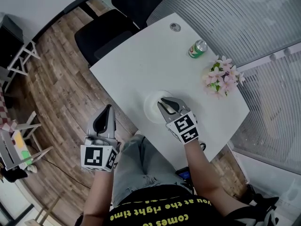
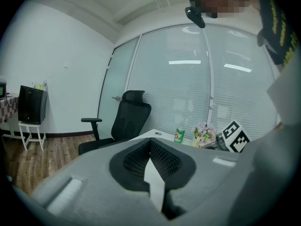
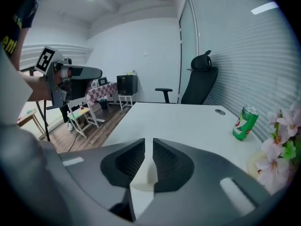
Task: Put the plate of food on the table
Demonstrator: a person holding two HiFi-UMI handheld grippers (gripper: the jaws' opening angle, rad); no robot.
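Note:
A white plate [image 1: 151, 108] lies on the white table [image 1: 141, 55] near its front edge; no food can be made out on it. My right gripper [image 1: 165, 103] reaches over the plate's right side. In the right gripper view its jaws [image 3: 148, 145] stand almost together, pressed on a cream rim [image 3: 143, 177] of the plate. My left gripper [image 1: 104, 118] hangs off the table to the left, above the wooden floor. Its jaws [image 2: 150, 142] are shut with nothing between them.
A green can [image 1: 198, 49] and a bunch of pink flowers [image 1: 221, 76] stand at the table's right side. A black office chair [image 1: 117, 18] sits at the far end. White chairs [image 1: 19, 145] stand on the floor at left. A glass wall with blinds runs along the right.

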